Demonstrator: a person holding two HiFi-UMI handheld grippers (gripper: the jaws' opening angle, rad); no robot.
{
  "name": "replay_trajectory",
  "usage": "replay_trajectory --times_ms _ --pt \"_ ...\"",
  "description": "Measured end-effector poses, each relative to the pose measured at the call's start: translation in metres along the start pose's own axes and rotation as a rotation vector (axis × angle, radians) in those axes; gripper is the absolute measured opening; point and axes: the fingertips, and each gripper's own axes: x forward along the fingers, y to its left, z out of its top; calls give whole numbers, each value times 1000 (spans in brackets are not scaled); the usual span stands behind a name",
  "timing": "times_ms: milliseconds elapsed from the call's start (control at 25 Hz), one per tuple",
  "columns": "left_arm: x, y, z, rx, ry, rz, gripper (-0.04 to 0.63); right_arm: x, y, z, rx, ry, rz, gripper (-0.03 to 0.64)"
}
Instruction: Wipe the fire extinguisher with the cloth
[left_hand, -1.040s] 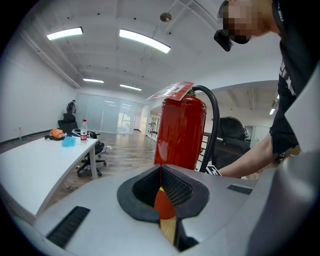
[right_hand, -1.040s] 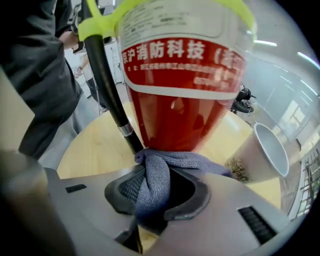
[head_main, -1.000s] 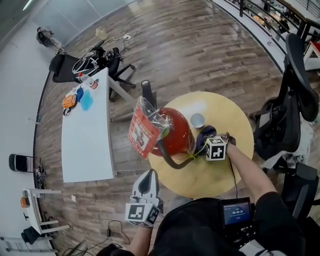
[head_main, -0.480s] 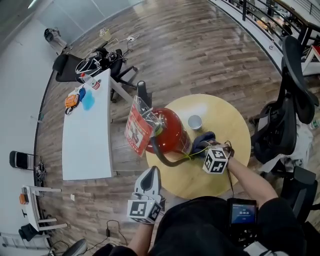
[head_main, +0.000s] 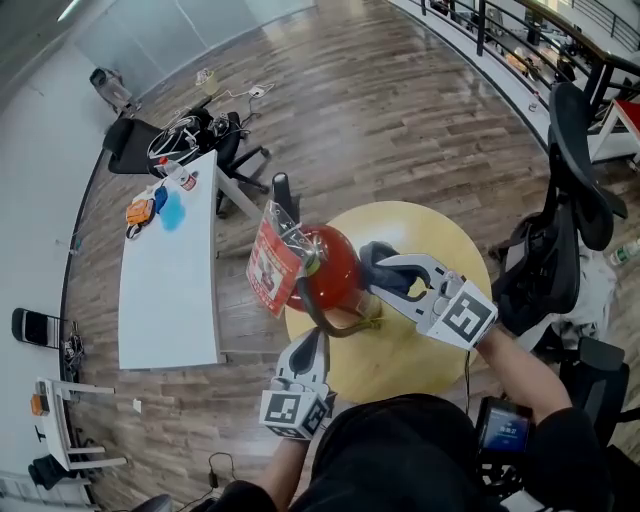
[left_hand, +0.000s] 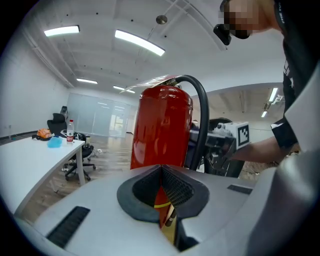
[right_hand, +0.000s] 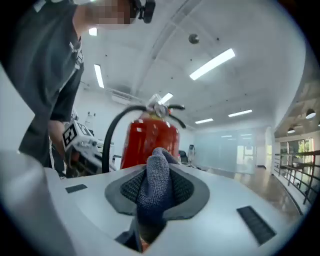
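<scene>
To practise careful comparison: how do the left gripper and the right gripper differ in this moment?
The right gripper is shut on a dark knitted cloth; the left gripper is shut on nothing. The right gripper is up beside the fire extinguisher over the round table; the left gripper hangs back at the table's near edge. Both point at the fire extinguisher.

1. Fire extinguisher (head_main: 338, 262): glossy red body; hose (head_main: 322, 322) black.
2. Cloth (right_hand: 155, 185): dark blue-grey, fine knit pattern.
3. Counter (head_main: 440, 240): pale yellow wood.
4. Floor (head_main: 400, 110): brown planks, mixed tones.
</scene>
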Motion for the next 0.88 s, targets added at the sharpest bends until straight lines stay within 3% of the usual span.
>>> replay_trajectory --times_ms 160,240,320,440,600,720,880 --pt "5 -1 6 -3 -20 -6 23 -3 20 89 9 -179 109 97" --pt "8 2 8 2 -28 -6 23 1 31 113 -75 -213 201 97" --pt "9 1 8 4 -33 -8 23 12 17 118 -154 -207 173 97" --pt "8 -3 10 -9 -39 -6 23 24 -31 98 -5 -182 31 97" --pt "5 -3 9 -15 -40 3 23 22 -59 73 185 -242 -1 97" --pt "3 0 6 -16 -35 14 23 23 -59 13 288 -106 -43 97" --pt "0 2 2 -15 -24 26 23 18 -36 -76 511 23 -60 97"
